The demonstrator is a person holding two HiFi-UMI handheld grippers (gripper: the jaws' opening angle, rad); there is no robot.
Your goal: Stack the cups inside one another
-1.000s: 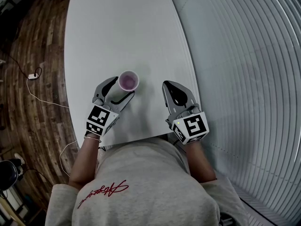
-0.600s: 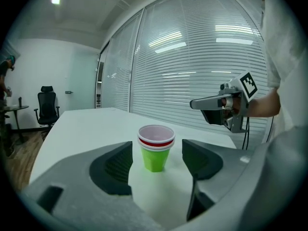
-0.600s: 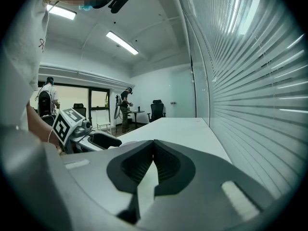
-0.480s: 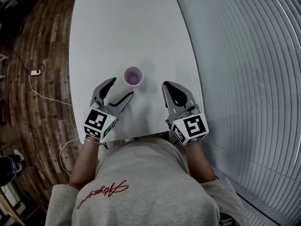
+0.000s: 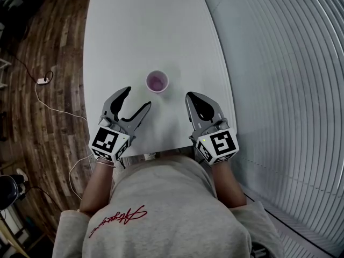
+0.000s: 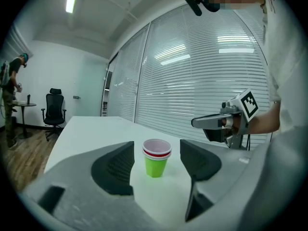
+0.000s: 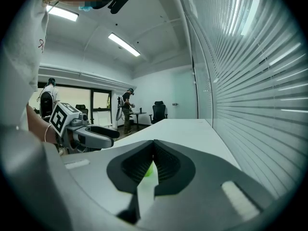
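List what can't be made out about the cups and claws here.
- Head view: the top cup hides the cups nested under it.
- Right gripper view: the shut right claw covers the stack; only a green sliver shows.
- Left gripper view: the stack's walls hide any further cups inside.
- Right gripper view: the people far back are too small to read.

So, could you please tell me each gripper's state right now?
Left gripper: open, jaws have just closed slightly, nothing between them.
Right gripper: shut, holding nothing.
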